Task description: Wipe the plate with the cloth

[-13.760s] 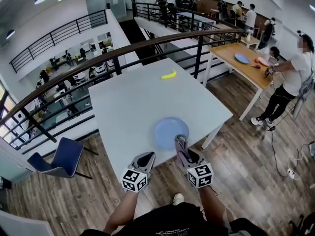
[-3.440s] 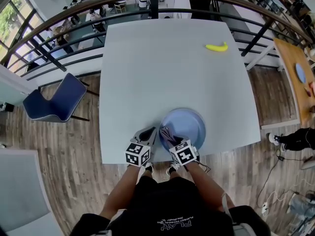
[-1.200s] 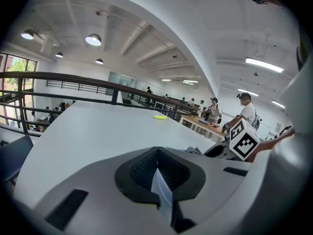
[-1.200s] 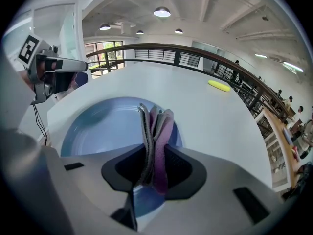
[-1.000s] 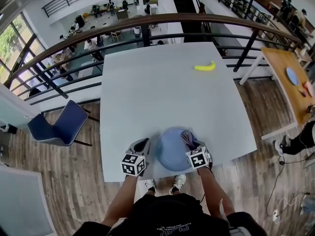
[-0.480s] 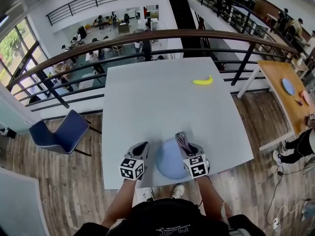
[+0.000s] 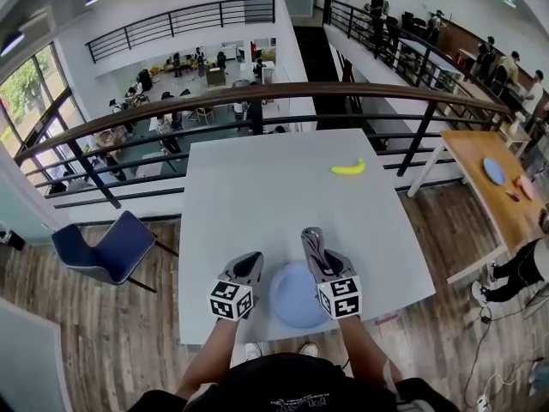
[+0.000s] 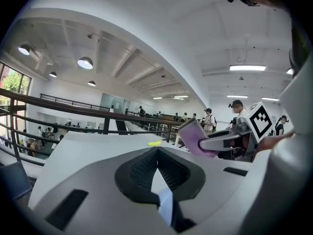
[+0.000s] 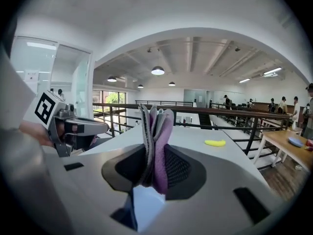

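Head view with both gripper views. The blue plate [image 7: 294, 297] lies on the white table [image 7: 274, 196] close to its near edge, between the two hand-held grippers. The left gripper [image 7: 250, 262] is beside the plate's left rim; in its own view its jaws [image 8: 156, 151] meet at the tips with nothing between them. The right gripper [image 7: 316, 254] overlaps the plate's right rim in the head view and is clamped on the cloth [image 7: 310, 239]. In the right gripper view, the folded grey and purple cloth [image 9: 155, 131] stands upright out of the jaws of the right gripper [image 9: 155, 153]. Its free end projects past the plate's far rim and is not on the plate. A banana [image 7: 348, 169] lies well apart, near the table's far right corner. A blue chair [image 7: 110, 249] stands left of the table.
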Tool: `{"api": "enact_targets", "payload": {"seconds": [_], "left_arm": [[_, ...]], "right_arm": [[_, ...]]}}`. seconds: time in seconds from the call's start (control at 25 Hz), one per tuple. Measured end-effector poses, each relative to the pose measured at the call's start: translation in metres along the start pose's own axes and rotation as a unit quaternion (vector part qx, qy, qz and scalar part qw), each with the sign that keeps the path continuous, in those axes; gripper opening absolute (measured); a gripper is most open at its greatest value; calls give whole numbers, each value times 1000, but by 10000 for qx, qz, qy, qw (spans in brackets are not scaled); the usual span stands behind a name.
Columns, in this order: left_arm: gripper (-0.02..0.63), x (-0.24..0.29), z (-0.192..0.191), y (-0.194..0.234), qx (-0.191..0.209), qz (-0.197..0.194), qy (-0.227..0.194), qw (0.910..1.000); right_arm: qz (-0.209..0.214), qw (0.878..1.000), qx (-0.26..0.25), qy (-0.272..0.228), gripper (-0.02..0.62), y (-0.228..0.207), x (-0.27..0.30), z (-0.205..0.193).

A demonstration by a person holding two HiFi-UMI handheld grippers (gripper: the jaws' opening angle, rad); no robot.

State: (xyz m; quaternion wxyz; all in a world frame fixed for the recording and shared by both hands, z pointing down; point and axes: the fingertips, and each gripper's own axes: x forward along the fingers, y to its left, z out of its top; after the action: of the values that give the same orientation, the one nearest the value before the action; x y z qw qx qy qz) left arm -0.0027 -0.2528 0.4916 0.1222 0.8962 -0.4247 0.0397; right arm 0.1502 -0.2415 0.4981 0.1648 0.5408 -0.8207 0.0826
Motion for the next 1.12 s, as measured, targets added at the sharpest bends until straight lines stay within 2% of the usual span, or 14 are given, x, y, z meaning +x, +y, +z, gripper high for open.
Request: {"api": "enact_targets", "payload": {"seconds": [0.36, 1.12], "left_arm": [[12, 3, 29, -8, 117, -113, -288, 9995], [12, 0, 24, -15, 147, -231, -205, 9994]], "right_arm": [[-44, 9985, -66, -539, 118, 8, -11, 39], [-253, 9971, -26, -711, 116, 3, -27, 37]]}}
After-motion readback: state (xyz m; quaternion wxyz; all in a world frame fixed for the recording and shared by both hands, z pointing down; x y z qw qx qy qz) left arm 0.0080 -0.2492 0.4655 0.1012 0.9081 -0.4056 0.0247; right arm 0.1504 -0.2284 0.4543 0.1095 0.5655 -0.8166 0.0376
